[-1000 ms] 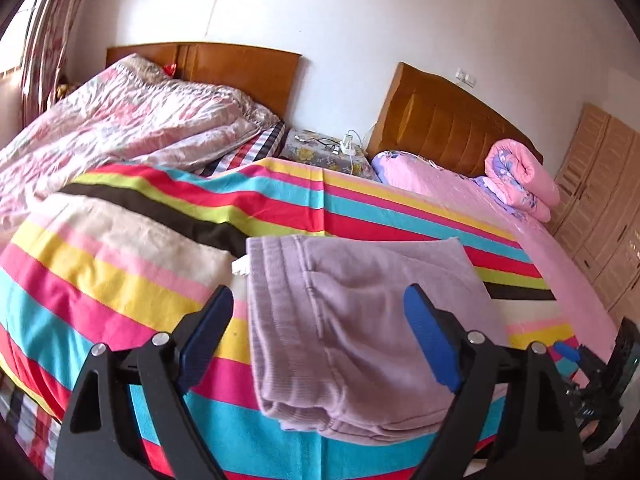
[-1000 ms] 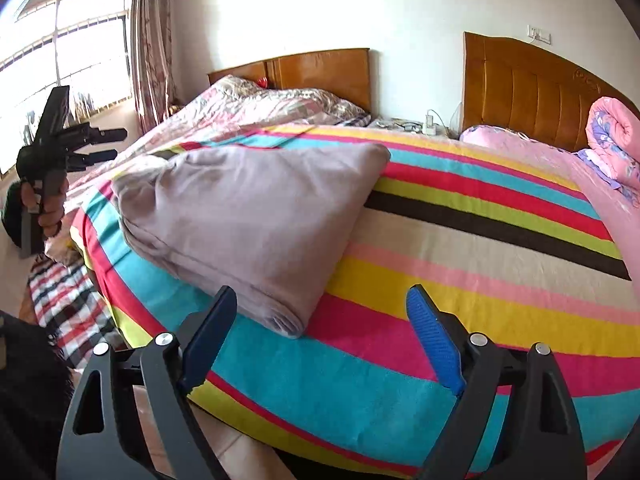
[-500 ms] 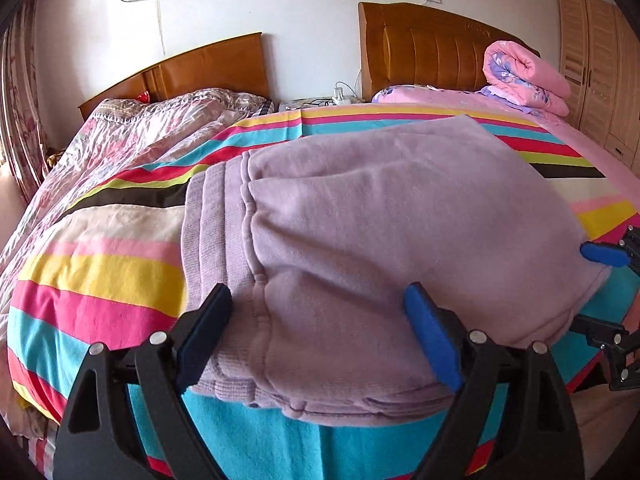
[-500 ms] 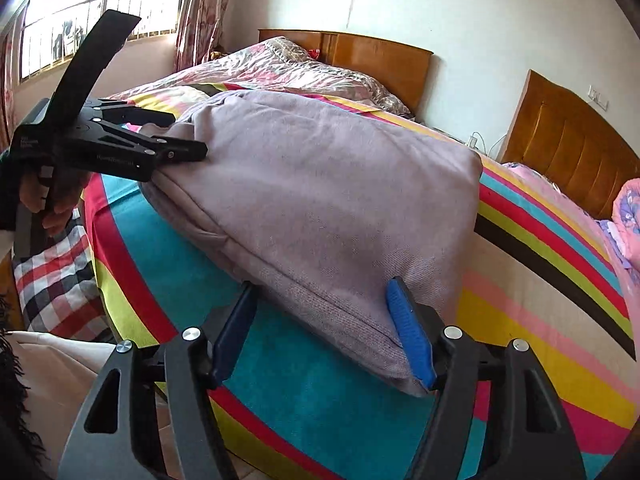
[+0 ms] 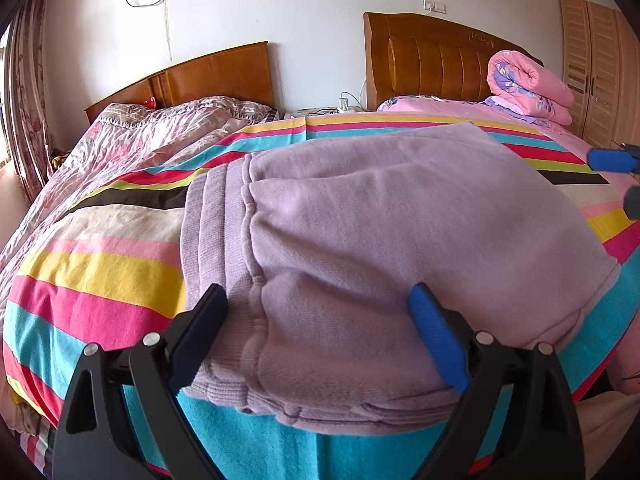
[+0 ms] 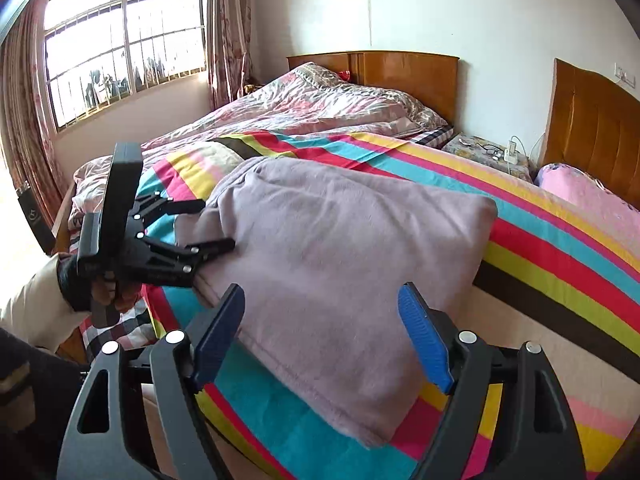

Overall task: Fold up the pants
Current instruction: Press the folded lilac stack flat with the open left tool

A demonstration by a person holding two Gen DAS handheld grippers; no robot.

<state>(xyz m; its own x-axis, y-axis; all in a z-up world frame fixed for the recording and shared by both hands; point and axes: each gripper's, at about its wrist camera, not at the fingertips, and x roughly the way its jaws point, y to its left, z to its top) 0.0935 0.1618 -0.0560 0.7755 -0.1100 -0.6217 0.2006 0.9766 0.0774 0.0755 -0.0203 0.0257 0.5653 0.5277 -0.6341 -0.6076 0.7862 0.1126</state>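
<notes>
The lilac pants [image 5: 384, 248] lie folded in a thick stack on the striped bedspread [image 5: 100, 276], waistband to the left. My left gripper [image 5: 320, 332] is open with its jaws straddling the near waistband corner of the pants. My right gripper [image 6: 324, 336] is open with its jaws either side of the near right end of the pants [image 6: 344, 264]. The left gripper also shows in the right wrist view [image 6: 216, 226], open at the pants' left end. The right gripper's blue fingertips [image 5: 612, 160] show at the right edge of the left wrist view.
A second bed with a pink floral quilt [image 6: 304, 108] stands to the left. A nightstand with cables [image 6: 484, 152] sits between two wooden headboards [image 5: 436, 64]. A rolled pink blanket [image 5: 528, 88] lies at the far right, by a wardrobe [image 5: 600, 68]. A window [image 6: 120, 48] is at left.
Both grippers have moved in close to the folded pants, from well back to straddling its two near ends. Both stay open. The pants have not visibly moved.
</notes>
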